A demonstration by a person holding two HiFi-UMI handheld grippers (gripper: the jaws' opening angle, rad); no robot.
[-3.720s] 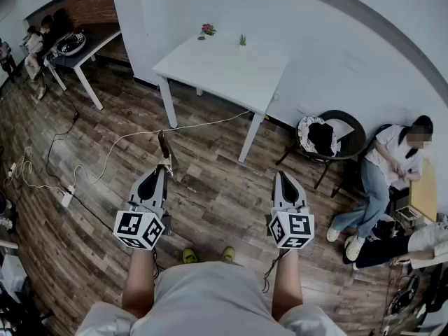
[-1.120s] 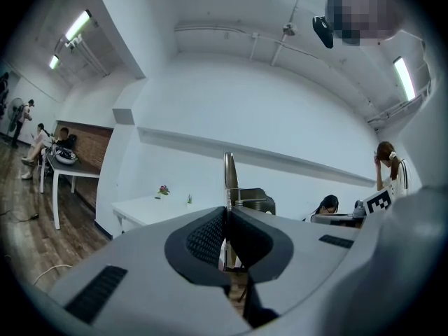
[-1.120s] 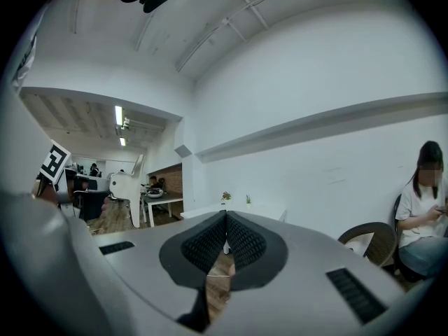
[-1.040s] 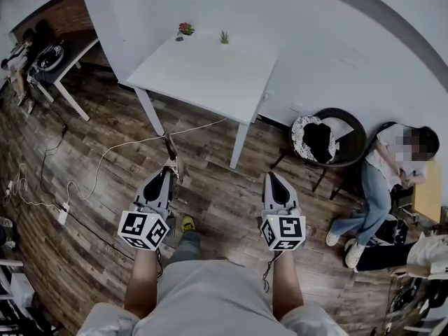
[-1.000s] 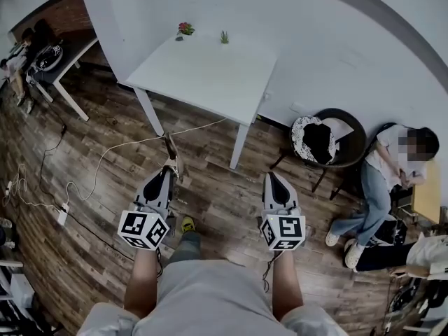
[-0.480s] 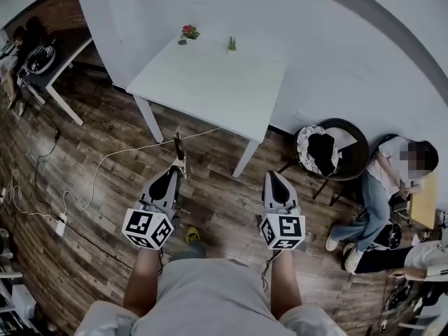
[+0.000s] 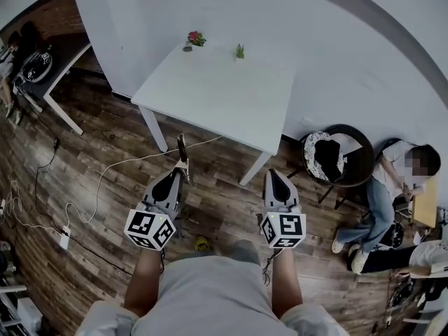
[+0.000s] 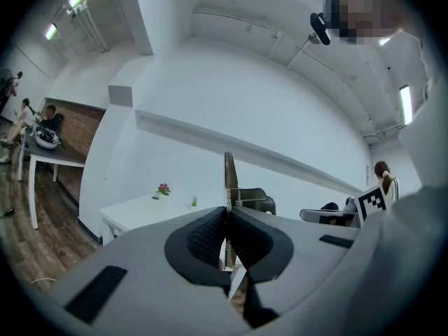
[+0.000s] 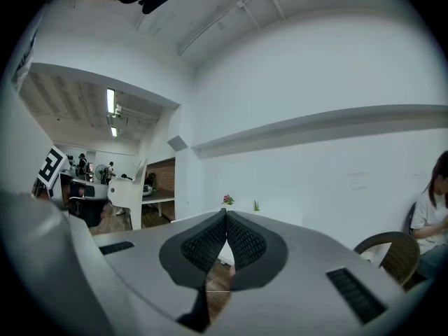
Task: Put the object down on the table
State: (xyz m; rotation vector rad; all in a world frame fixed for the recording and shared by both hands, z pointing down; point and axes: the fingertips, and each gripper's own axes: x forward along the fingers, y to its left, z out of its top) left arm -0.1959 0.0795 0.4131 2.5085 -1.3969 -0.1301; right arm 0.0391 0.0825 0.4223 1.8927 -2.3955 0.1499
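Observation:
My left gripper (image 7: 183, 171) is shut on a thin, dark, blade-like object (image 7: 182, 148) that sticks out forward past the fingertips. In the left gripper view that object (image 8: 229, 177) stands upright, pinched between the black pads of the left gripper (image 8: 227, 212). My right gripper (image 7: 271, 173) is shut with nothing in it, and its pads meet in the right gripper view (image 9: 226, 219). The white table (image 7: 217, 93) stands ahead, beyond both grippers, with a small pink flower (image 7: 195, 39) and a small green plant (image 7: 240, 50) at its far edge. Both grippers hang over the wooden floor.
A round chair with clothes (image 7: 334, 152) and a seated person (image 7: 402, 180) are at the right. A white cable (image 7: 105, 177) and a power strip (image 7: 65, 236) lie on the floor at the left. Another desk (image 7: 49, 61) stands far left.
The person has walked forward, so the white table is nearer. Both grippers keep the same pose, the left still closed on the thin object.

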